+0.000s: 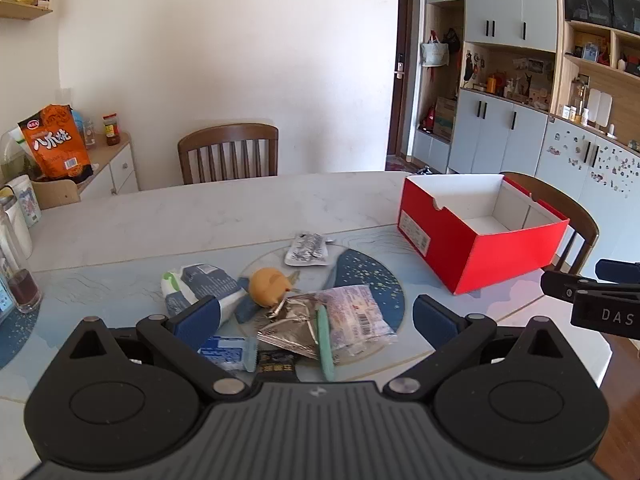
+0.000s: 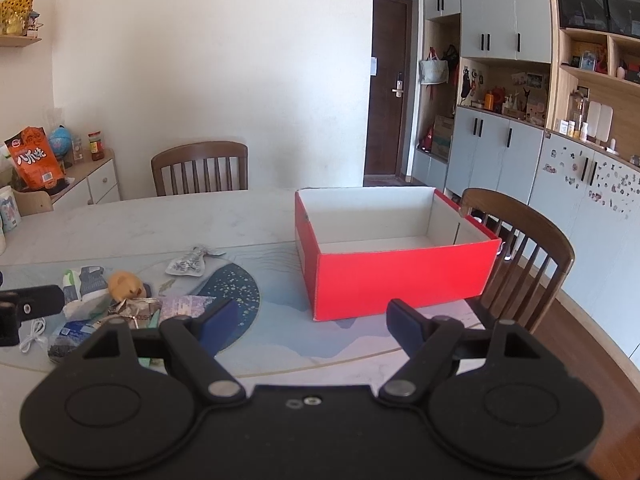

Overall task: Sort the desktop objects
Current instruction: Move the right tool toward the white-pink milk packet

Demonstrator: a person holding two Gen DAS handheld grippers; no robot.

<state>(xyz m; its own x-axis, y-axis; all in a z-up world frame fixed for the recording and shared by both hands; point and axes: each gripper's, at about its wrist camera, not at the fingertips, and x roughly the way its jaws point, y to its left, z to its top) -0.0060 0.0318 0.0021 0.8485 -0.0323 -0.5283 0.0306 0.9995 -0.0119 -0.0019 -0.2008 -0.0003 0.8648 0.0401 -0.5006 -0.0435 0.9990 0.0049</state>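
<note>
Left gripper (image 1: 316,316) is hanging over the near edge of the table (image 1: 160,216), its blue-padded fingers (image 1: 196,322) spread wide and gripping nothing. Directly beneath and between them a loose pile of small items is lying on a blue placemat (image 1: 368,276): a crumpled silver foil wrapper (image 1: 288,326), a clear packet with pink print (image 1: 356,316), a mint-green stick (image 1: 325,344), a blue-and-white packet (image 1: 224,352) and a dark-labelled packet (image 1: 276,364). Just behind these an orange rounded toy (image 1: 268,286) is sitting beside a white-and-grey pouch (image 1: 200,286), and a silver printed sachet (image 1: 308,249) is lying farther back. An open red box (image 1: 480,256) with a white, empty interior is standing to the right of the pile, well apart from it.

Right gripper (image 2: 308,320) is pointing at the red box (image 2: 400,280), fingers (image 2: 406,322) also standing wide with nothing between them. In this view the pile is lying at the lower left, the orange toy (image 2: 125,285) and silver sachet (image 2: 188,265) being visible, with a white cable (image 2: 34,334) lying near the table edge.
</note>
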